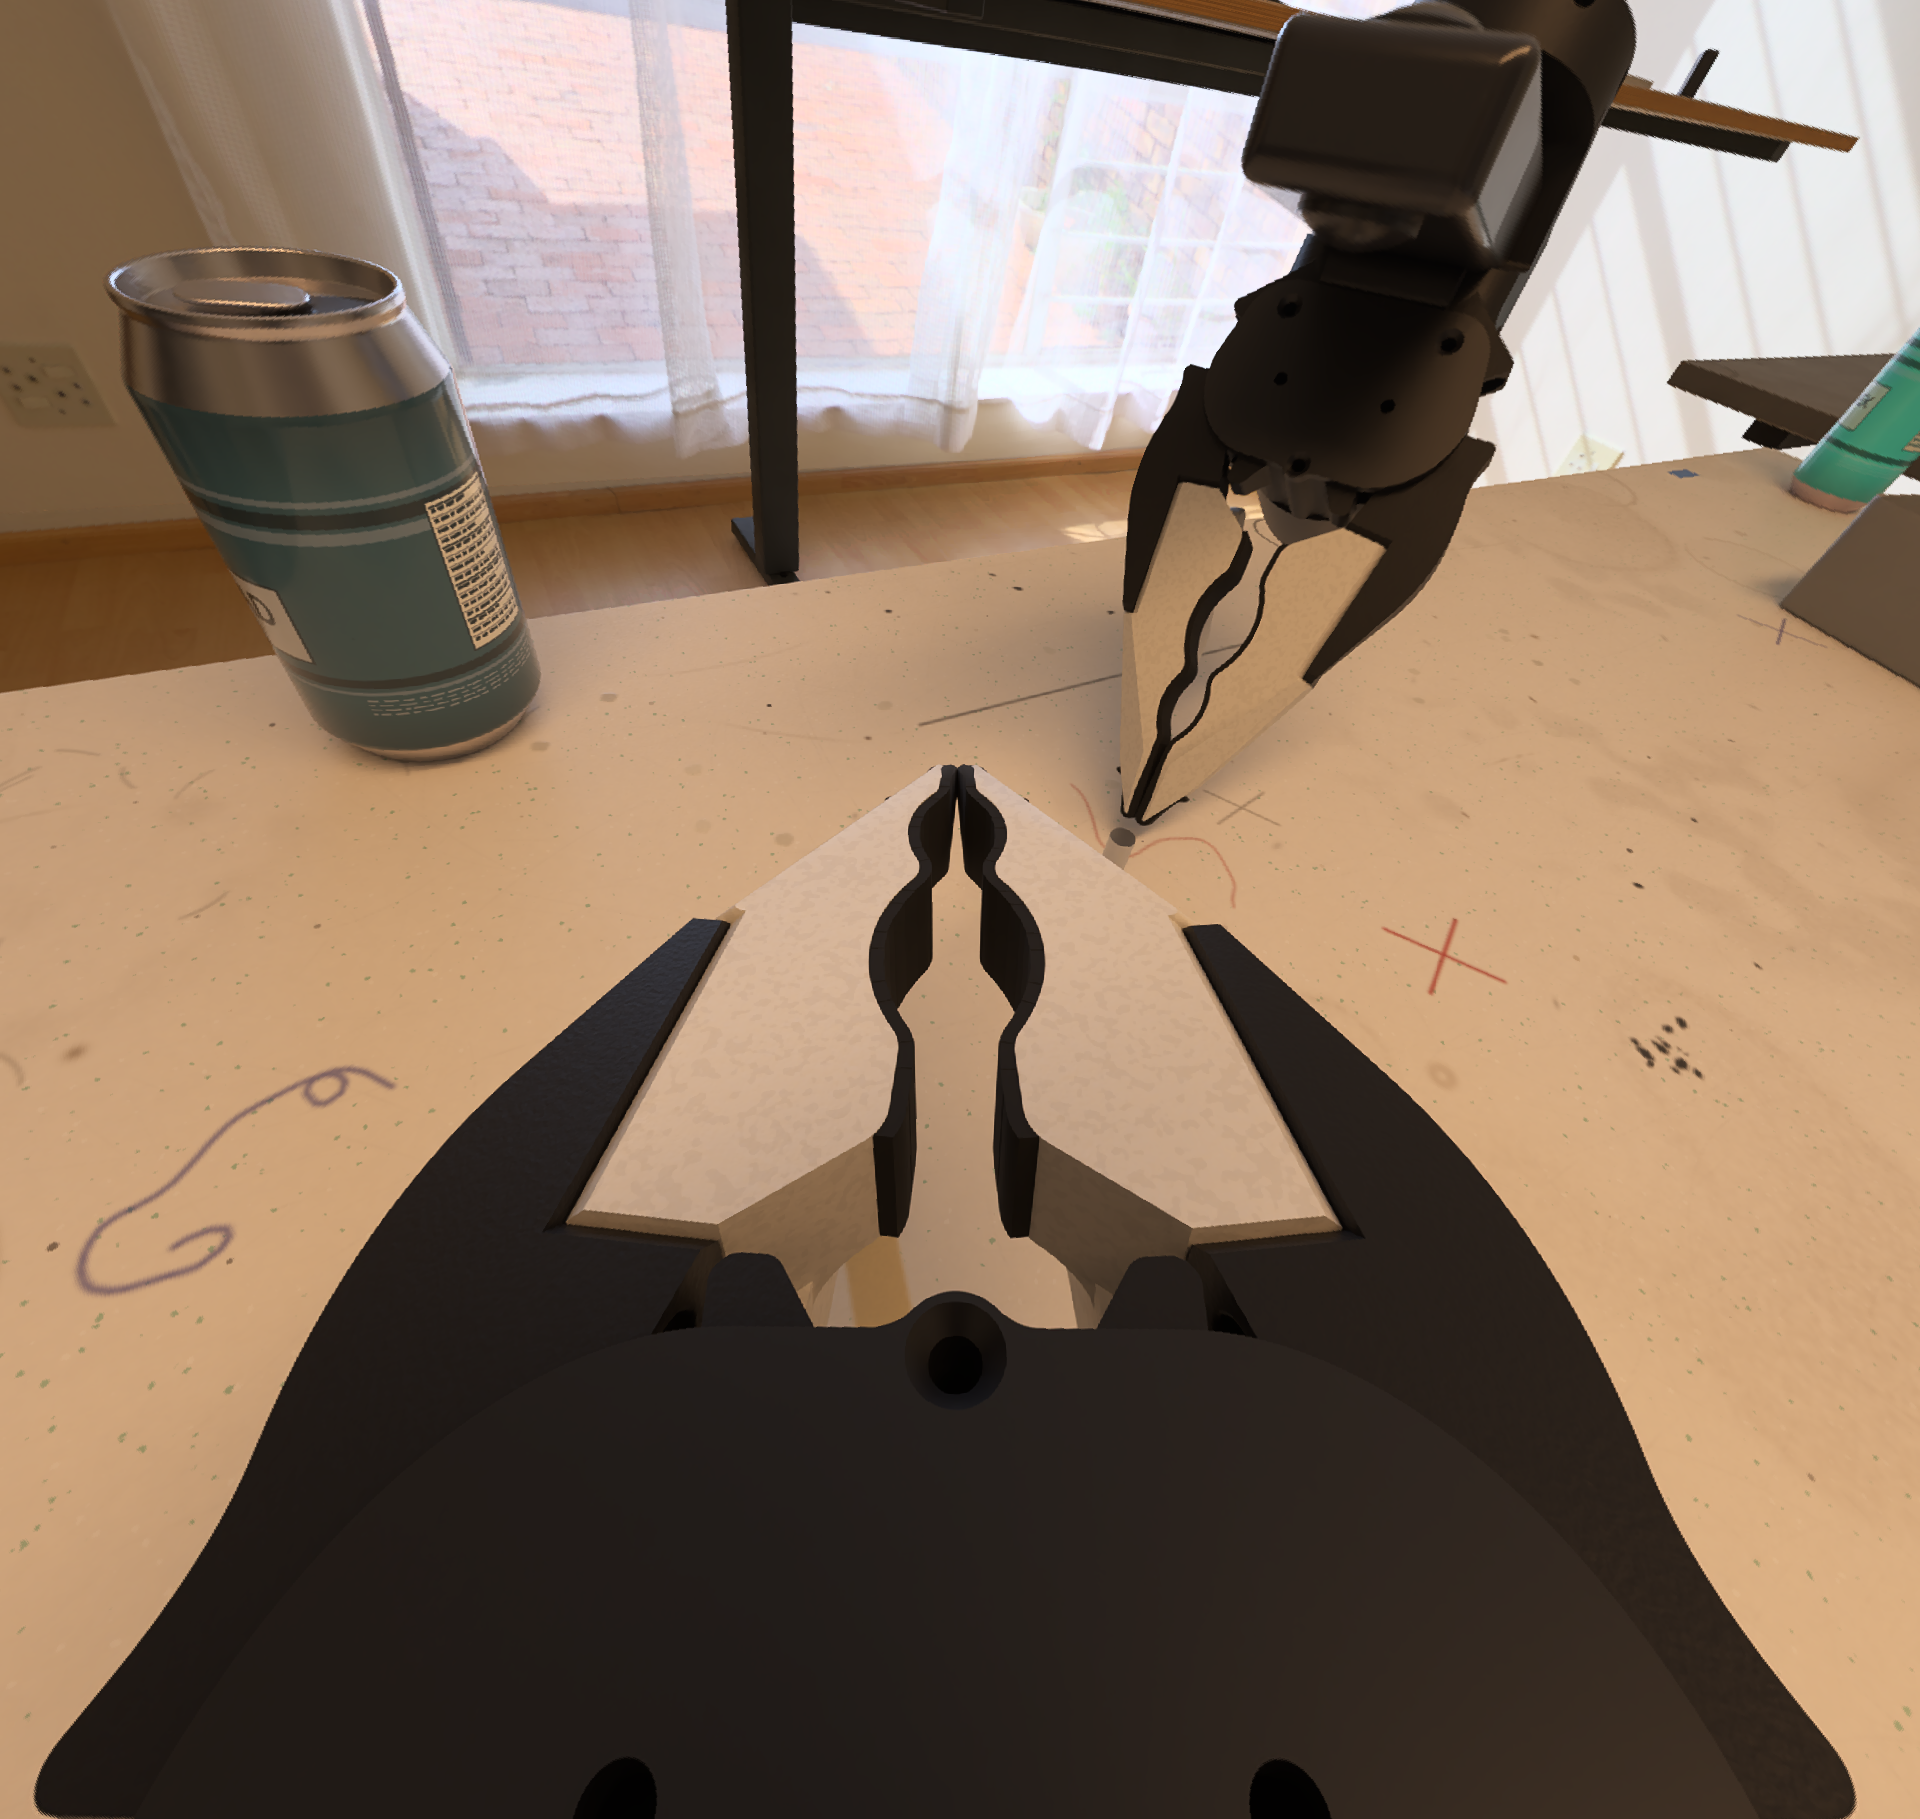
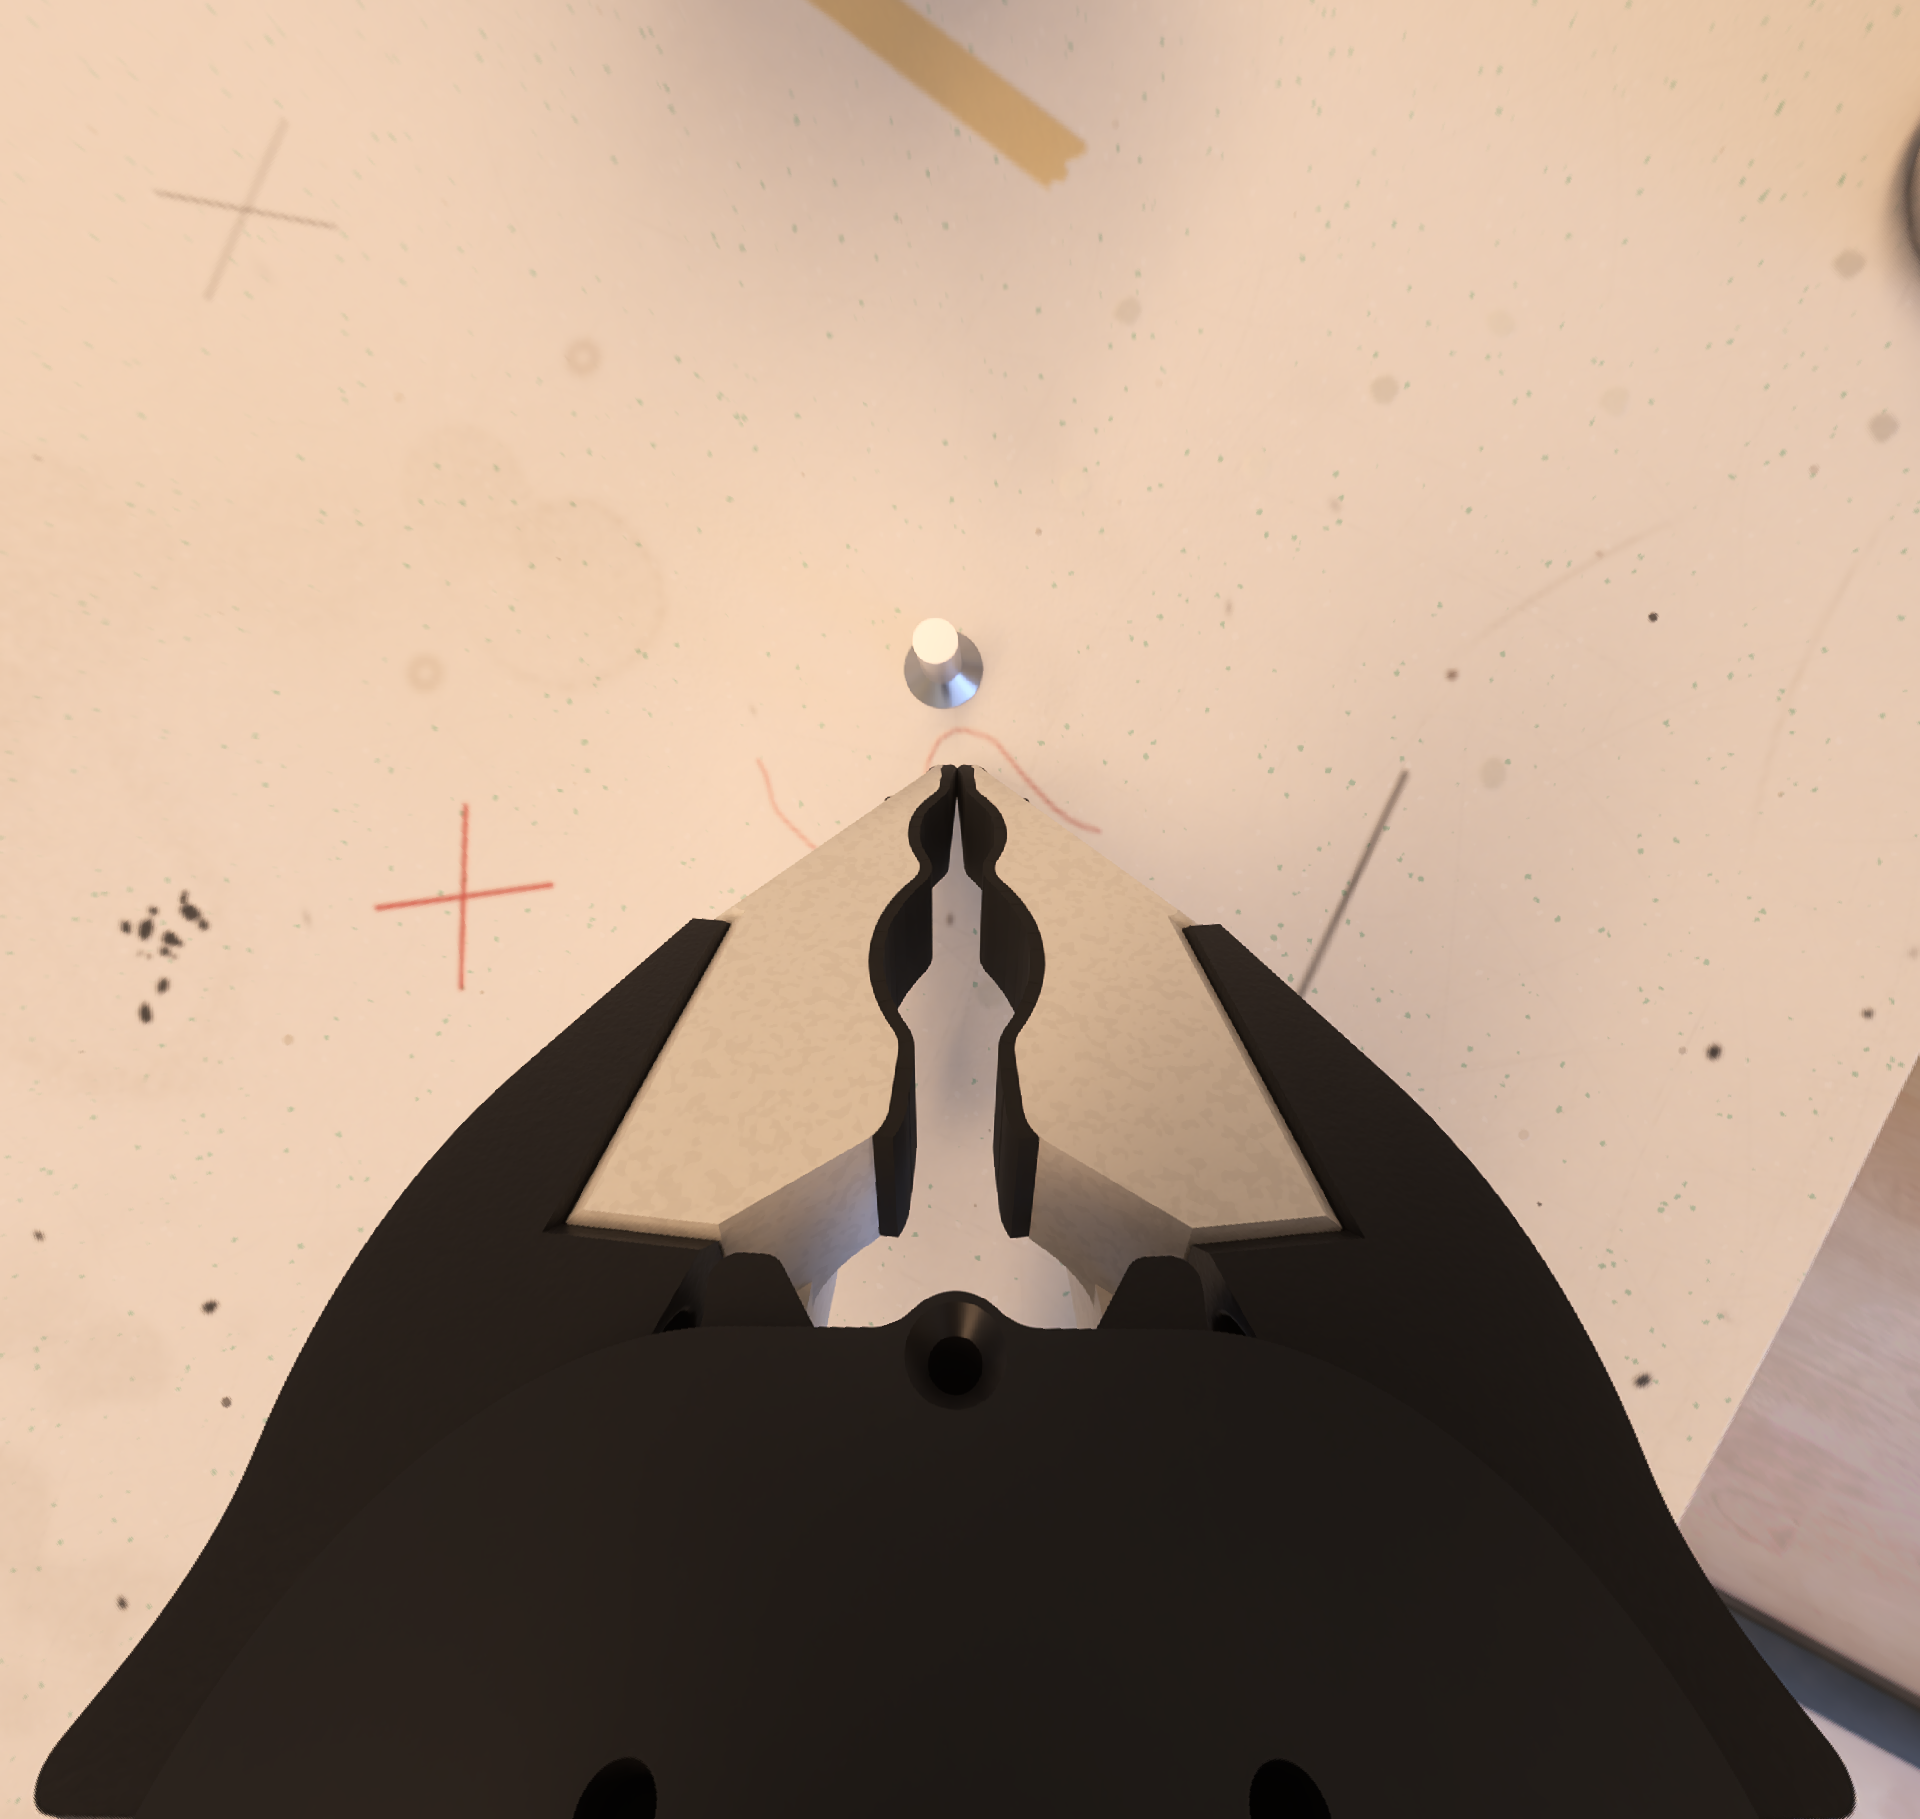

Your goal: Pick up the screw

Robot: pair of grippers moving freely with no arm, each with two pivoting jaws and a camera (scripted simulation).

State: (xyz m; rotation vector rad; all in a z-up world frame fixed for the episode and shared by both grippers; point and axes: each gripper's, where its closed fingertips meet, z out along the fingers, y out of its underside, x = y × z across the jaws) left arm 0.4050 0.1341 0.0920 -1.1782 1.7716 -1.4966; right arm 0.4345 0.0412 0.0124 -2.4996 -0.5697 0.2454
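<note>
A small silver screw (image 2: 941, 666) stands on its head on the beige table, shaft up, just beyond my right gripper's (image 2: 957, 770) tips. The right gripper is shut and empty, pointing steeply down at the table. In the left wrist view the right gripper (image 1: 1138, 813) has its tips touching or nearly touching the table, with the screw (image 1: 1121, 837) a small grey spot right beside them. My left gripper (image 1: 957, 770) is shut and empty, low over the table, its tips a short way left of the screw.
A teal and silver can (image 1: 332, 512) stands at the table's back left. A second teal can (image 1: 1860, 439) and a grey block (image 1: 1870, 595) sit at the far right. A wooden board (image 2: 1829, 1437) lies at the right. Tape strip (image 2: 909, 39) and pen marks lie on the table.
</note>
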